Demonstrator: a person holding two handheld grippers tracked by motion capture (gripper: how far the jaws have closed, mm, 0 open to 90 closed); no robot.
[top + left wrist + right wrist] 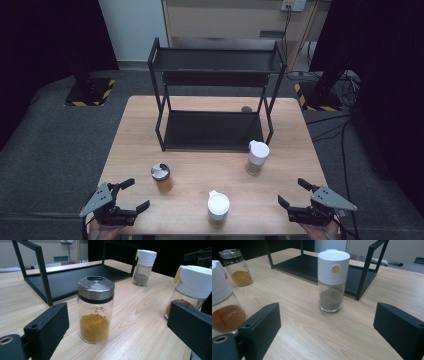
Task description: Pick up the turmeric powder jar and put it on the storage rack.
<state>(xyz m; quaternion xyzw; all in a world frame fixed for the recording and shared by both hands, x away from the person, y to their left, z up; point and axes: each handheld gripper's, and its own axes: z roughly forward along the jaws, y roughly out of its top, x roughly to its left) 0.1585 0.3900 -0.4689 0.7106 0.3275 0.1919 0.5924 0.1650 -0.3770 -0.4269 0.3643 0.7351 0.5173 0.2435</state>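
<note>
My left gripper (pixel 134 195) aims at the steel-lidded jar (pixel 161 177) of yellow powder at its one o'clock, fingers spread, empty. My right gripper (pixel 294 194) likewise faces the white-capped jar (pixel 257 157) at eleven, probably bound for the rack (pixel 215 131).

Three jars (pixel 161 177) (pixel 218 208) (pixel 257 157) on the table (pixel 200 150) before the rack (pixel 215 95), something small, perhaps a cap (pixel 246 109), behind.

bare table (pixel 195 177) between three jars; rack (pixel 215 95) blocks the upper centre; metal-lid jar (pixel 161 177) stands lower left.
</note>
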